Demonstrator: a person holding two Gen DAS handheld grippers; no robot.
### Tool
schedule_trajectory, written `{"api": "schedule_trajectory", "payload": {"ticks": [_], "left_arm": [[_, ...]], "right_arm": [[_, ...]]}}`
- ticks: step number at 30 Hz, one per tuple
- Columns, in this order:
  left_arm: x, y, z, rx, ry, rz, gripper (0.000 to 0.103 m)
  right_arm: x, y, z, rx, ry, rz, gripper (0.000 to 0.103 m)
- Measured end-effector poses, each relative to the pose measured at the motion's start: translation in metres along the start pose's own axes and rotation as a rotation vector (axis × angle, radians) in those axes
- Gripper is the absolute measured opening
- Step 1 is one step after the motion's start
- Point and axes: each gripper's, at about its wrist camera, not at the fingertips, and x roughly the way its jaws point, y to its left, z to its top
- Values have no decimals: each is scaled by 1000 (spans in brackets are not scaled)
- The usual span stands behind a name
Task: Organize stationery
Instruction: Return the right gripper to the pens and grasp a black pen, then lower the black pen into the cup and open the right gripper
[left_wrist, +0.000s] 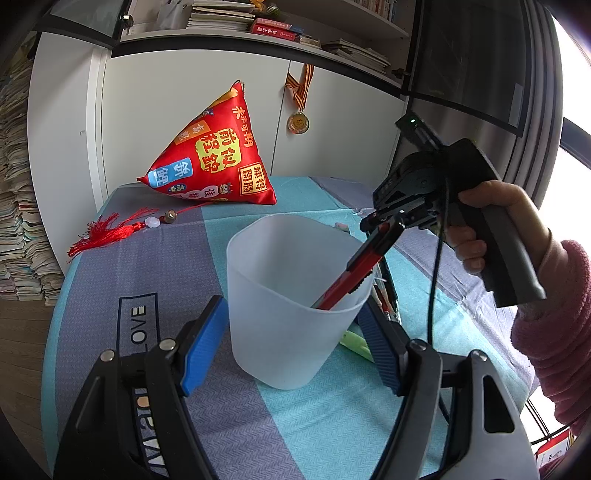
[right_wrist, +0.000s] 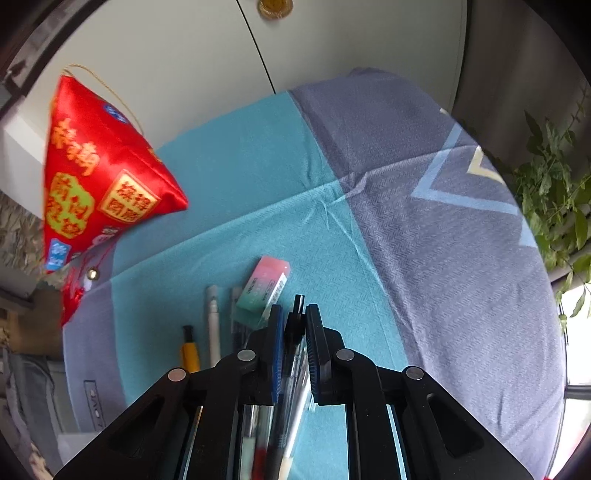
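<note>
A frosted white plastic cup (left_wrist: 291, 314) stands on the cloth-covered table between my left gripper's blue pads (left_wrist: 205, 347), which are closed against its sides. My left gripper (left_wrist: 291, 350) is shut on the cup. My right gripper (left_wrist: 384, 225) is shut on a red and black pen (left_wrist: 354, 273), whose lower end is inside the cup. In the right wrist view the gripper (right_wrist: 295, 325) pinches the pen's black end (right_wrist: 295, 317). A pink and green eraser (right_wrist: 264, 284), a white pen (right_wrist: 213, 321) and a yellow pen (right_wrist: 190, 350) lie on the cloth.
A red pyramid-shaped cushion (left_wrist: 214, 155) with a red tassel (left_wrist: 107, 232) sits at the back by the white cabinet (left_wrist: 177, 96). A medal (left_wrist: 298, 122) hangs on the cabinet. A green pen (left_wrist: 354, 341) lies right of the cup. Plant leaves (right_wrist: 554, 199) are at the right.
</note>
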Motion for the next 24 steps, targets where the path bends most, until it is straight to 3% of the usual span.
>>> {"api": "schedule_trajectory", "payload": {"ticks": [16, 24], "left_arm": [[3, 2, -1, -8, 11, -4, 72], [3, 1, 0, -9, 12, -3, 72]], "right_arm": [[-178, 56, -81, -275, -356, 183, 11], [-204, 92, -92, -360, -438, 253, 11]]}}
